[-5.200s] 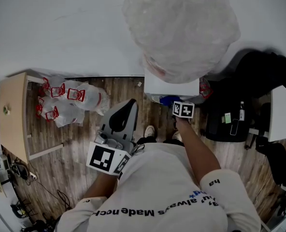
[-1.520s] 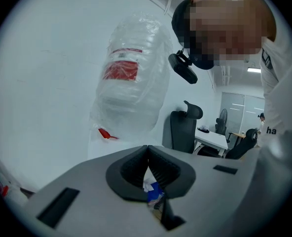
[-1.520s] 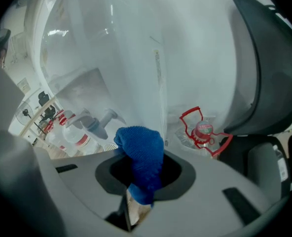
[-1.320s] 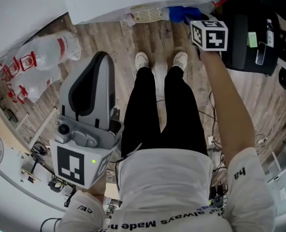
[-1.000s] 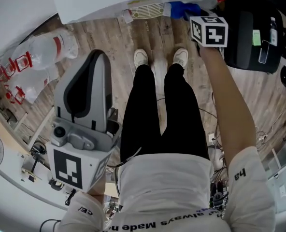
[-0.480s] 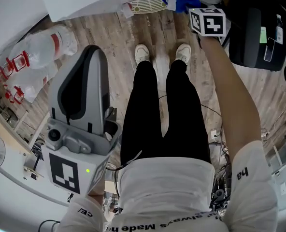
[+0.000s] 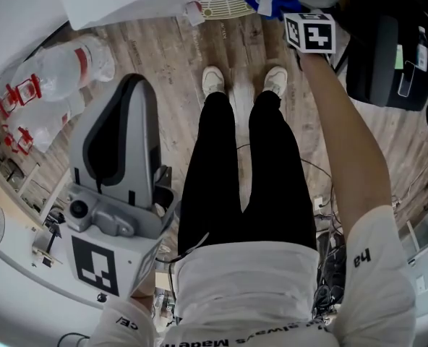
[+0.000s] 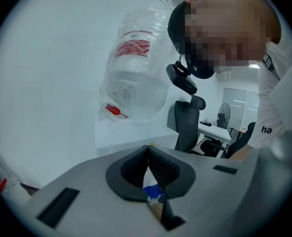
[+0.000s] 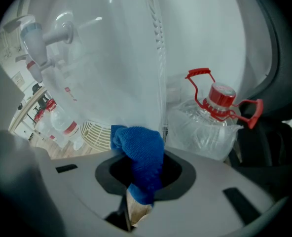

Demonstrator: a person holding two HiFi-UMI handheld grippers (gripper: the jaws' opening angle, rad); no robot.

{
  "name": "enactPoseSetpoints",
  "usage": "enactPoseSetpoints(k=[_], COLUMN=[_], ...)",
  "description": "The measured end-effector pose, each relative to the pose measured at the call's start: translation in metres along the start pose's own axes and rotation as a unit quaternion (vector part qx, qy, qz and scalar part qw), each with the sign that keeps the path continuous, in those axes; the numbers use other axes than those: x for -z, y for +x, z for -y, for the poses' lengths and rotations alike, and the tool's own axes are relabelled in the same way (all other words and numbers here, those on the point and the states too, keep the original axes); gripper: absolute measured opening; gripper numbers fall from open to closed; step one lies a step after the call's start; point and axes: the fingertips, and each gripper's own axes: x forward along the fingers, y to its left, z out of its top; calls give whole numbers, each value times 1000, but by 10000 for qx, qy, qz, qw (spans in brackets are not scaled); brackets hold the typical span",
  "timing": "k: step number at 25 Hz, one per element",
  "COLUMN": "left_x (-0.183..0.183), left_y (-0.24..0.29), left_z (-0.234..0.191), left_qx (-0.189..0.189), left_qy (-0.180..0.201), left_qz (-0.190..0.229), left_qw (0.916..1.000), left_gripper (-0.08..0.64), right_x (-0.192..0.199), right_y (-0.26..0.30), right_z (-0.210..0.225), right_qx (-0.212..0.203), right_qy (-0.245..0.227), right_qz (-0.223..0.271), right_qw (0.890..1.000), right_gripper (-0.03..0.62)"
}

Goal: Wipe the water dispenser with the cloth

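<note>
Cloth [image 9: 138,157] sits clamped in right tongs [image 9: 136,179] beside the water dispenser [image 9: 111,58]; left tongs [image 8: 148,154] are together.

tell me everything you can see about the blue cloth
The cloth is bright blue with a fuzzy, knit-like texture, bunched into a soft wad. The right hand-held gripper pinches it, jaws shut on its lower part, the top bulging out. It sits by the lower corner of the white water dispenser; contact there is unclear.
</note>
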Motion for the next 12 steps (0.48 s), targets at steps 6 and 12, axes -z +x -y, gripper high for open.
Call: enactPoseSetpoints(k=[6, 12], left_x=[2, 1], left_y=[-2, -5], left_z=[-4, -3], left_qx=[-64, -118], left_qy=[62, 43], left_qz=[-75, -96], left_qw=[9999, 9999], left_gripper=[20, 20], right_x=[4, 8], right_y=[10, 12], right_z=[3, 5], right_qx=[106, 116], right_qy=[7, 16], right_qz=[-168, -136], right_qw=[9998, 9998], right_gripper=[84, 86])
